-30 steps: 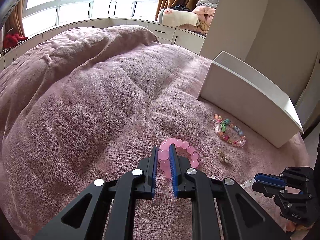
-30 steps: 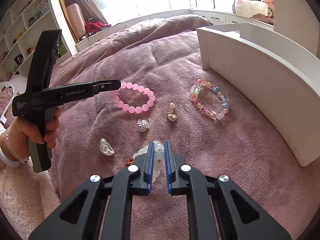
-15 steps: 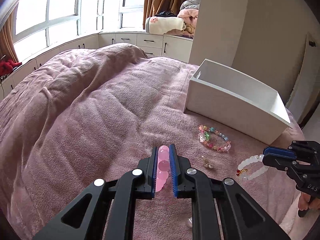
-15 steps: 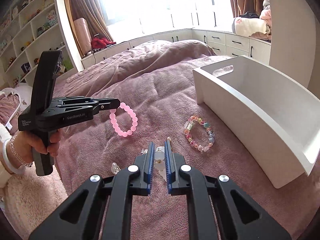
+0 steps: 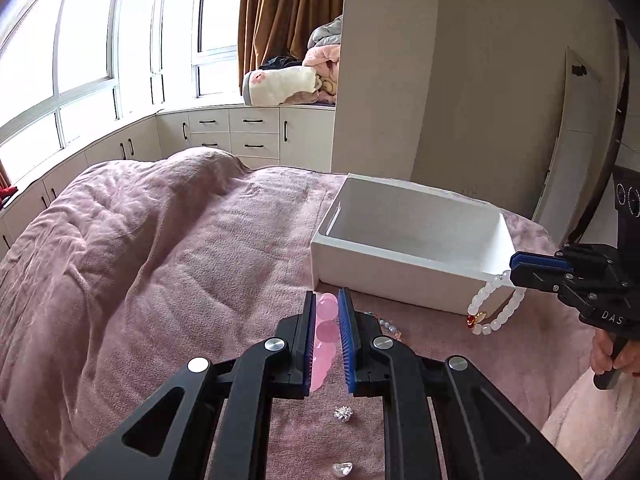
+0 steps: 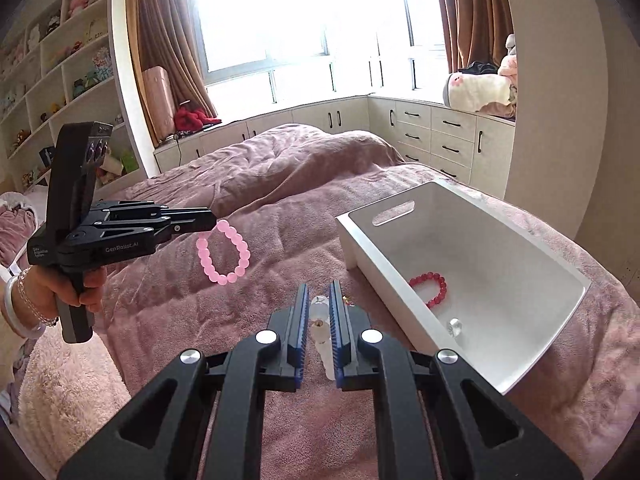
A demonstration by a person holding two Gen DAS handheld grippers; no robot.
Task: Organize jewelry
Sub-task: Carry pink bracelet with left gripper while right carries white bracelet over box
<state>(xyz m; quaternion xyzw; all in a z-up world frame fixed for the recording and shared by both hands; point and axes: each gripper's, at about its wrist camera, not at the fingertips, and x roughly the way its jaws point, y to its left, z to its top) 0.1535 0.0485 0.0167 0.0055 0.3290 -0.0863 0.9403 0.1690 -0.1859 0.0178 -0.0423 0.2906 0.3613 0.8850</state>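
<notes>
Both bracelets have risen off the bedspread since the earlier frames and now hang in the air nearer the white box (image 6: 532,264). On the left, the left gripper (image 5: 327,334) has its blue pads closed narrowly on the pink bracelet (image 6: 224,252), whose loop dangles below the fingertips above the mauve blanket (image 5: 160,264); from its own camera only a few pink beads show between the pads. On the right, the right gripper (image 6: 319,320) is likewise pinched tight on the white bracelet (image 5: 494,306) (it carries a small red and gold charm), which hangs just in front of the box's near right corner in the left wrist view. Inside the box, a red bracelet (image 6: 430,284) lies by the left wall and a clear bead (image 6: 455,325) sits nearer the camera. On the blanket below the left gripper rest a small silver flower charm (image 5: 343,413) and a pearly heart (image 5: 343,468), well apart from the box.
</notes>
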